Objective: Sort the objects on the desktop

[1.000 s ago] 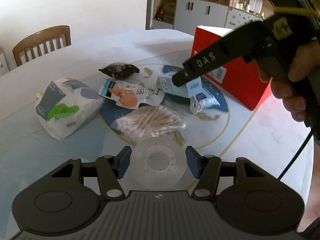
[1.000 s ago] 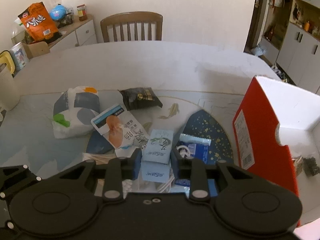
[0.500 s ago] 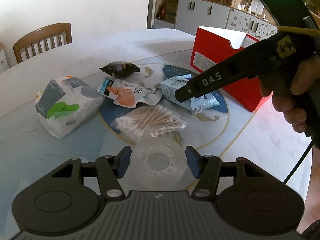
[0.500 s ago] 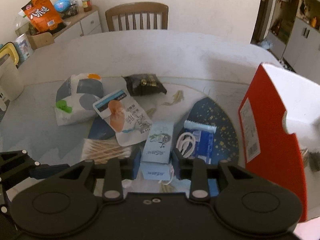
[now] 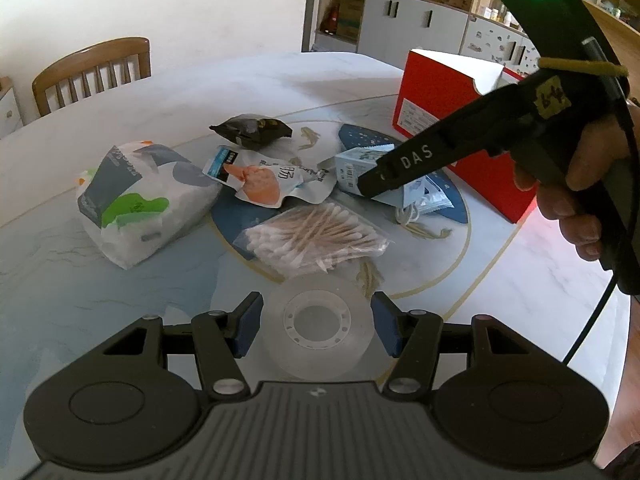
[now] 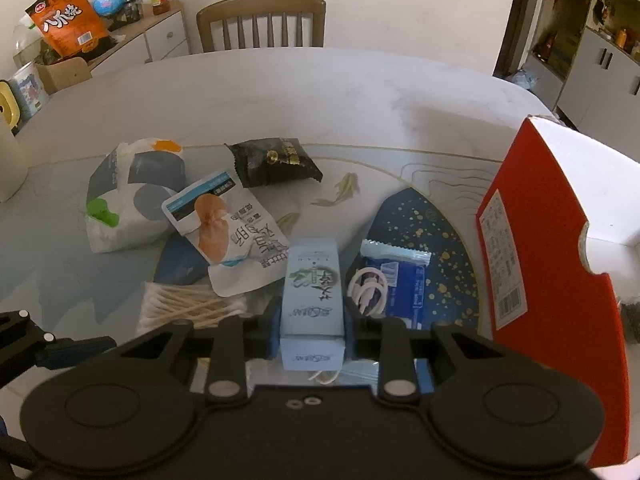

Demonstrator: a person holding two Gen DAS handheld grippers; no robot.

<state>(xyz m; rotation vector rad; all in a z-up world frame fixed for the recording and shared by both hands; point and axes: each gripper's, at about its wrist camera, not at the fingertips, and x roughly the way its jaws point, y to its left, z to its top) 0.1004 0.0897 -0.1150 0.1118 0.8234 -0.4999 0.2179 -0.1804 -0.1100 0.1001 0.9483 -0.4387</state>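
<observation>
My right gripper (image 6: 312, 330) is shut on a light blue carton (image 6: 313, 296) and holds it off the table; the carton also shows in the left wrist view (image 5: 360, 168), behind the right gripper's black finger. My left gripper (image 5: 316, 322) is open, its blue pads either side of a clear tape roll (image 5: 318, 326) lying flat on the table, not touching it. A bag of cotton swabs (image 5: 316, 240), a white snack pouch (image 5: 272, 180), a black packet (image 5: 252, 130), a tissue pack (image 5: 140, 200) and a blue cable packet (image 6: 394, 284) lie on the table.
An open red box (image 6: 560, 248) stands at the right, also seen in the left wrist view (image 5: 452, 112). A wooden chair (image 6: 260, 22) is behind the table's far edge. A side cabinet with an orange snack bag (image 6: 66, 20) is at far left.
My right gripper has lifted the blue carton up off the cable packet and drawn it back. My left gripper has stayed open around the tape roll.
</observation>
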